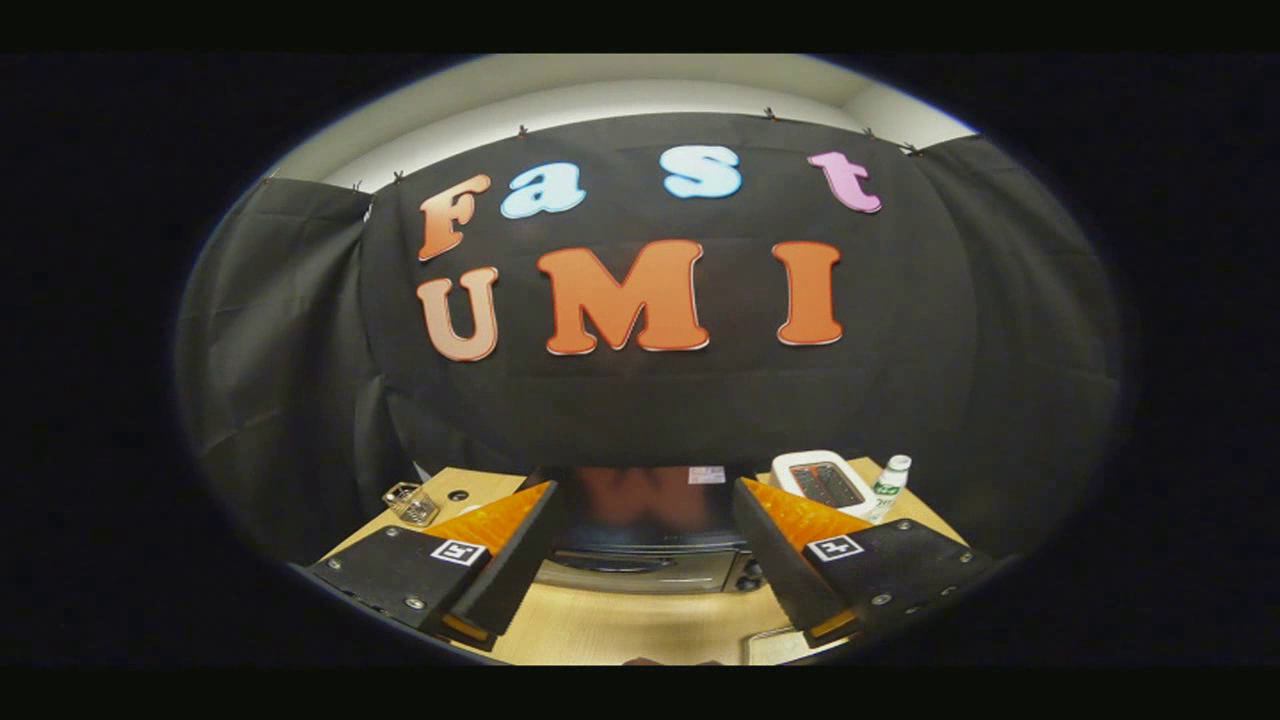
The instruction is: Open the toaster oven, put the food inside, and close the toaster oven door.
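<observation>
- The hand-held gripper (645, 540) hung above the table (640, 625), its two wedge-shaped fingers spread wide and grasping nothing.
- The toaster oven (645, 535) sat on the table between and just beyond the fingers, its door apparently shut; dark glossy glass mirrored the booth wall, above a curved metal handle.
- I could not pick out the food; a pale edge lay on the smooth wooden table near the right finger.
- Behind the oven stood a rounded white device (822, 482) and a small clear plastic bottle (887, 487); to the left, a little glass-like container (411, 503).
- In my judgement, a finger might slip off the slick handle, or a careless sweep could topple the light bottle.
</observation>
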The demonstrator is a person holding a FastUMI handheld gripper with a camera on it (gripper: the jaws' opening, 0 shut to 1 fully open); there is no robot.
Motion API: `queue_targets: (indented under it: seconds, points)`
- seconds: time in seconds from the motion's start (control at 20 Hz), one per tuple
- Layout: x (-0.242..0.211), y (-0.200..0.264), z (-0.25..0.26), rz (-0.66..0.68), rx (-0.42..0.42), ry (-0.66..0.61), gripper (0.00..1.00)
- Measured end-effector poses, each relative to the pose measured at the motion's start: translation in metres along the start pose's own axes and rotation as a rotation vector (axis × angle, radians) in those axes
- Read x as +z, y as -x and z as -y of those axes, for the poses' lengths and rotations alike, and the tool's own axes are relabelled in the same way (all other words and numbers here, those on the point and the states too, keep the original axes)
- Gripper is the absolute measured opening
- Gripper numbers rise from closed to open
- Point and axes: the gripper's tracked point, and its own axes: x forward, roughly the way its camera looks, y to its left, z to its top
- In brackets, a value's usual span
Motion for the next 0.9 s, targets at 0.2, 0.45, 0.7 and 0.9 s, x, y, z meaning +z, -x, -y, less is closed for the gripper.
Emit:
queue_targets:
  seconds: [0.2,0.45,0.7,0.9]
  points:
    - [-0.045,-0.031,-0.01,-0.118,0.0,0.041,1.0]
    - [-0.079,-0.059,-0.022,-0.198,0.002,0.058,1.0]
    - [-0.103,-0.077,-0.025,-0.25,-0.039,0.101,1.0]
    - [-0.117,-0.086,-0.02,-0.24,-0.104,0.113,1.0]
